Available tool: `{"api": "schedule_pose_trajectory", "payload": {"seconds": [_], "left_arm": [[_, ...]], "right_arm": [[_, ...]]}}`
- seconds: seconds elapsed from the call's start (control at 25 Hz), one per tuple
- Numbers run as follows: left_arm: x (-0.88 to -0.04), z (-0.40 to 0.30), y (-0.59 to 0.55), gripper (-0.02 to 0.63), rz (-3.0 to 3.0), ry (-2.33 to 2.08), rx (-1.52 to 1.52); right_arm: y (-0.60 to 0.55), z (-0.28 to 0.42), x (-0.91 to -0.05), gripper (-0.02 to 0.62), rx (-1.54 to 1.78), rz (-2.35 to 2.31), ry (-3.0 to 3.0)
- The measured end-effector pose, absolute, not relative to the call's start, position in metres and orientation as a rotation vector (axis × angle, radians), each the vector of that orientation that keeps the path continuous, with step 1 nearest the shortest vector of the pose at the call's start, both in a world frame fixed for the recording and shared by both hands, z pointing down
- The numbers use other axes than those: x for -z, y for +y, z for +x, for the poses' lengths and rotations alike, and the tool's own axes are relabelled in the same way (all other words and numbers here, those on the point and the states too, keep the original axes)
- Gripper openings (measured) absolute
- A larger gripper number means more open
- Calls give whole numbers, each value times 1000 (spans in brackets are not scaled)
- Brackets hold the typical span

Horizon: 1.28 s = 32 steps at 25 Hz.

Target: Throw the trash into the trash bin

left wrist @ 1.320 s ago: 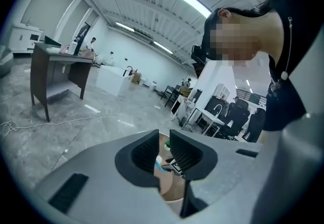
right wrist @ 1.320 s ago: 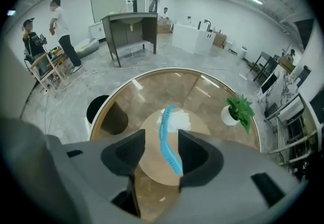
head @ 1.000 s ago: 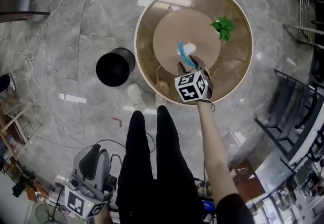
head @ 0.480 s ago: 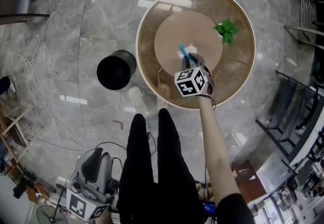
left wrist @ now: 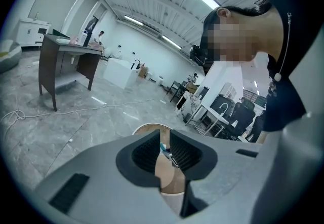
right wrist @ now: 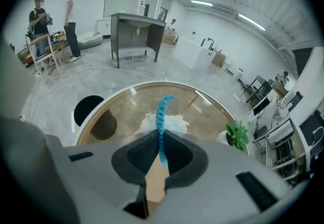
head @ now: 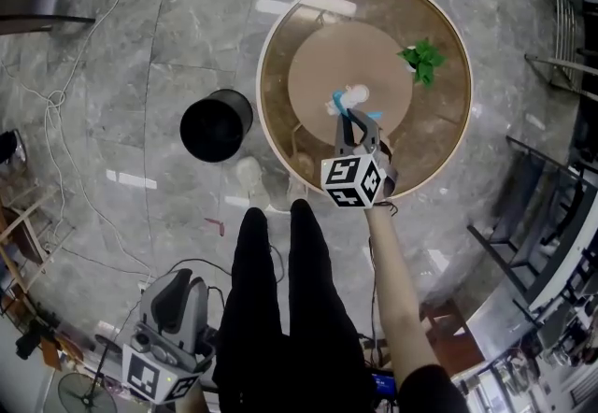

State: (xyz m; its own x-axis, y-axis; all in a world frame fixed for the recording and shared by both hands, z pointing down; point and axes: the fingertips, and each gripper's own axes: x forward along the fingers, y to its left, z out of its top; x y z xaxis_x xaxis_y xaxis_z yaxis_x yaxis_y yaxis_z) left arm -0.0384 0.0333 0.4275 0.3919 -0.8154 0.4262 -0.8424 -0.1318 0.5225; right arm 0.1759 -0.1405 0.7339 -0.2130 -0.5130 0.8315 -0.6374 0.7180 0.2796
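Above the middle of the round glass worktop (head: 439,135), the right claw (head: 353,117) is pinching a blue braided strip (right wrist: 162,121). Its jaws have just been closing and are now pressing on the strip's lower part, while the rest is sticking out past the tips. A white crumpled wad (head: 355,92) is sitting just beyond the strip, over the worktop's brown centre disc; whether it is resting on the worktop cannot be told. A green plant (head: 421,59) is standing on the worktop, out toward its far right rim. The black trash bin (head: 216,126) is standing on the floor just off the worktop's left edge. Well away from the worktop, on its near side, the left claw (left wrist: 165,153) is pointing toward it, its jaws standing only a narrow gap apart and gripping nothing.
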Motion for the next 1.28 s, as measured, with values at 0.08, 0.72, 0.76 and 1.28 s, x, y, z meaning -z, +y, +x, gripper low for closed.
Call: {"api": "schedule_pose_trajectory", "payload": {"seconds": [0.08,0.72,0.76,1.28], "left_arm": [[-426,-38,35,61,1936,-1425,-33],[-420,-105,92,61,1717,-1673,100],[-422,-112,99,61,1687,-1696,112],[-437,-197,165,61,1406,-1902,318]], "right_arm": [[-125,151,-716,31,-130,861,-1935],[-6,-68,-711,31,83,253,-2175],[-2,-77,-717,31,99,218,-2169],[41,-163,-773,125,150,-72,-2050]]}}
